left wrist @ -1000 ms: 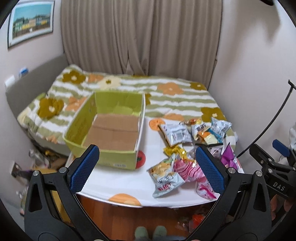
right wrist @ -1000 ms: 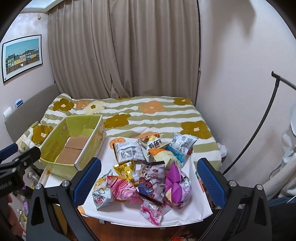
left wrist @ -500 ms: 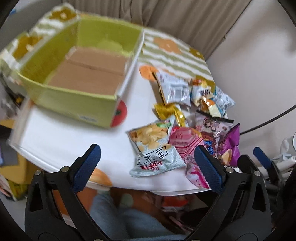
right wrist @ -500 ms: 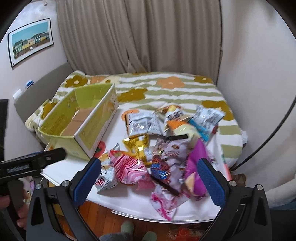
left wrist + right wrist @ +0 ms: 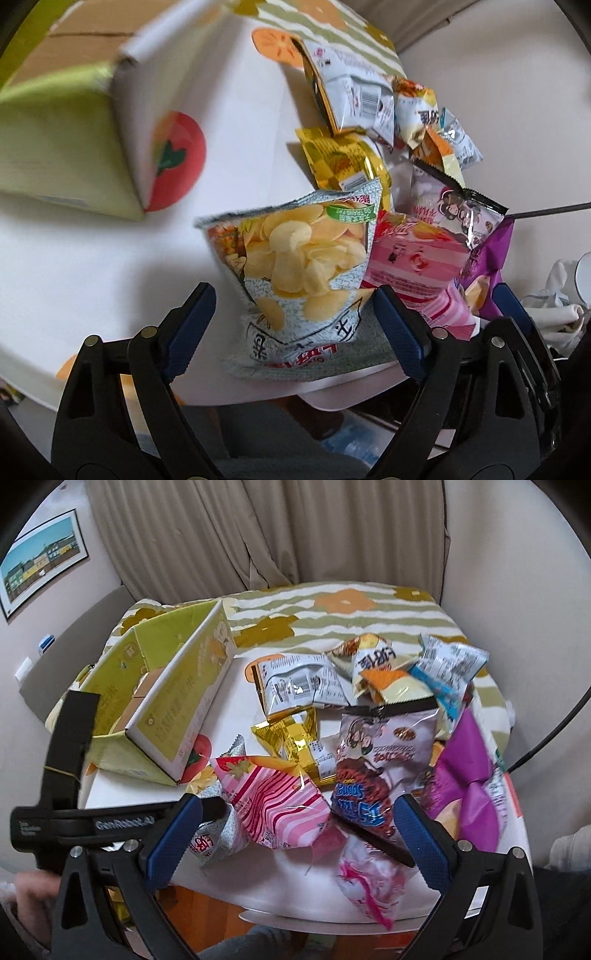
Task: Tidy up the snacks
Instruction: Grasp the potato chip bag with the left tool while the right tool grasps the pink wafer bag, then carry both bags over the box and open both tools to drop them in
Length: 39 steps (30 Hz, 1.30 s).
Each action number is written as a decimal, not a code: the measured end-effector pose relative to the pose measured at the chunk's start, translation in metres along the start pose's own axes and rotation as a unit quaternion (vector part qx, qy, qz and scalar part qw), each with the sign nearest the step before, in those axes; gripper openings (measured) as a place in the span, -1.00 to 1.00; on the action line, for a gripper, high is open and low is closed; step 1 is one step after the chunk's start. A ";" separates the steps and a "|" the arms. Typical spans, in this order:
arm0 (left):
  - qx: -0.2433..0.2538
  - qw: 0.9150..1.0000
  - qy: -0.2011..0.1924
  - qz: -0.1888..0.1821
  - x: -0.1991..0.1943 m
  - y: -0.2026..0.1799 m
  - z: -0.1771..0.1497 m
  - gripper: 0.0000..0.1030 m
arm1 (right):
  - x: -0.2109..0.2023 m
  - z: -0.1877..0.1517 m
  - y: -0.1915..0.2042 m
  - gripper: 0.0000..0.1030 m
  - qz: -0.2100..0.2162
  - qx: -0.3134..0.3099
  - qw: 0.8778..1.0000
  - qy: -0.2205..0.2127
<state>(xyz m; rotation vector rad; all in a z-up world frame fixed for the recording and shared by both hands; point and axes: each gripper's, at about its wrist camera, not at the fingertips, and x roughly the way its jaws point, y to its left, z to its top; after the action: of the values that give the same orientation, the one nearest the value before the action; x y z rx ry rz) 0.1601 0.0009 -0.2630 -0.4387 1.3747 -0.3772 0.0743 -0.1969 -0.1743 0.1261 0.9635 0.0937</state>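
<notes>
A pile of snack bags lies on the white table [image 5: 92,280]. My left gripper [image 5: 295,325] is open, its fingers either side of the near end of a grey chips bag [image 5: 306,266]; the right pad touches it. A pink striped bag [image 5: 277,808] lies next to it, with a gold bag [image 5: 295,738], a cartoon bag [image 5: 376,760] and a purple bag [image 5: 469,786] beyond. My right gripper [image 5: 295,830] is open above the pink striped bag and holds nothing. An open green cardboard box [image 5: 166,686] stands at the left, empty as far as shows.
The left gripper's body [image 5: 74,812] reaches across the lower left of the right wrist view. Behind the table is a bed with a flowered cover [image 5: 332,605], curtains and a wall. A black cable [image 5: 554,731] curves at the right. The table's front edge is close below both grippers.
My left gripper has dropped down and forward to the chips bag, which now sits between its fingers. My right gripper has moved closer over the pile.
</notes>
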 end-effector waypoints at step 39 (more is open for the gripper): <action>0.052 0.997 -0.033 0.042 -0.010 0.003 -0.017 0.07 | 0.085 -0.013 -0.003 0.28 0.155 0.057 0.977 0.133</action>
<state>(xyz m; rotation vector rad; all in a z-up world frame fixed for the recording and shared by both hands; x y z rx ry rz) 0.1422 0.0069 -0.2581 -0.3039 1.2993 -0.3612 0.1120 -0.1871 -0.2515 0.3784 1.2108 0.3501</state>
